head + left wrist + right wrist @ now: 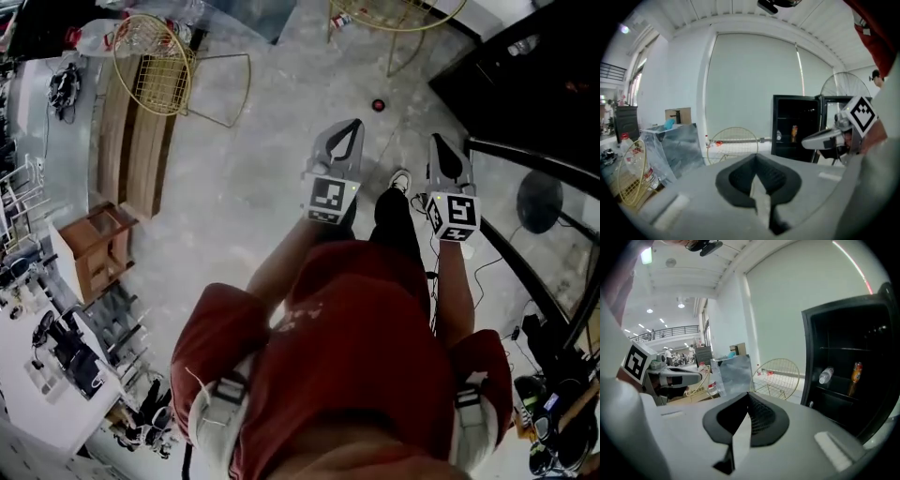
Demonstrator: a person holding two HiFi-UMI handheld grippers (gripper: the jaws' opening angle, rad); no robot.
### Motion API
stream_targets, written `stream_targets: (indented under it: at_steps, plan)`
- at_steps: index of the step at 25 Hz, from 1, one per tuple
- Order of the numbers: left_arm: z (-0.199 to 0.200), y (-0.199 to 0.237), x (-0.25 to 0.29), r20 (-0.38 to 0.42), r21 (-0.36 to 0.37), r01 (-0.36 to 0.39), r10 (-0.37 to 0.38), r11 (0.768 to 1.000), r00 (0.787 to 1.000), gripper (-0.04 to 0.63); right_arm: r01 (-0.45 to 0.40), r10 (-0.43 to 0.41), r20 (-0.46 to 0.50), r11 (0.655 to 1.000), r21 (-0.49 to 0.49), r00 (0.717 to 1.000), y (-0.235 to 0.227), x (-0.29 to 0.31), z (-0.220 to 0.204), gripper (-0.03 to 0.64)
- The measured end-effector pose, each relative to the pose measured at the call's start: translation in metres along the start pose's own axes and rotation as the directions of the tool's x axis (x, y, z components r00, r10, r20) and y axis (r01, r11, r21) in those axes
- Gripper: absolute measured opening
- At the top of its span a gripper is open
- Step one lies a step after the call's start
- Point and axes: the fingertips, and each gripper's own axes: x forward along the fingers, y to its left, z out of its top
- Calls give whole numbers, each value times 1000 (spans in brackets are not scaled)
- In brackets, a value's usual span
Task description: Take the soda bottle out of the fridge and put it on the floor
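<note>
The black fridge [848, 376] stands open ahead on the right. On its shelf an orange soda bottle [855, 372] stands upright, with a clear bottle [826, 376] lying beside it. The left gripper view shows the same fridge [787, 140] further off, with the soda bottle [794, 133] small inside. My left gripper [352, 124] and right gripper [437, 139] are held side by side in front of my chest, well short of the fridge. Both have their jaws together with nothing between them: left gripper [756, 157], right gripper [749, 393].
A gold wire chair [155, 66] and a wooden bench [131, 141] stand at the left, with a small wooden stool [94, 244] and a white table [47, 375] nearer. A fan [846, 86] stands by the fridge. Cables [487, 272] and a small red object [378, 105] lie on the concrete floor.
</note>
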Motion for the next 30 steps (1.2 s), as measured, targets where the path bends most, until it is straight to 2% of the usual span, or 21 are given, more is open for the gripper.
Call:
stream_targets:
  at_steps: [4, 8, 14, 17, 30]
  plan:
    - [34, -2, -25, 37, 17, 4, -5, 1000, 999, -2, 34, -34, 13, 999, -26, 999, 11, -24, 29, 0]
    - [67, 17, -46, 80, 36, -6, 3, 999, 997, -2, 67, -67, 46, 998, 1, 997, 22, -31, 64, 0]
    - [93, 29, -56, 126, 49, -29, 23, 998, 992, -2, 85, -80, 114, 996, -41, 990, 25, -41, 98, 0]
    - [99, 33, -55, 147, 56, -52, 43, 997, 988, -2, 87, -81, 130, 995, -44, 988, 23, -38, 105, 0]
    - [106, 43, -51, 148, 39, -96, 89, 995, 985, -2, 53, -41, 155, 996, -72, 987, 22, -23, 119, 0]
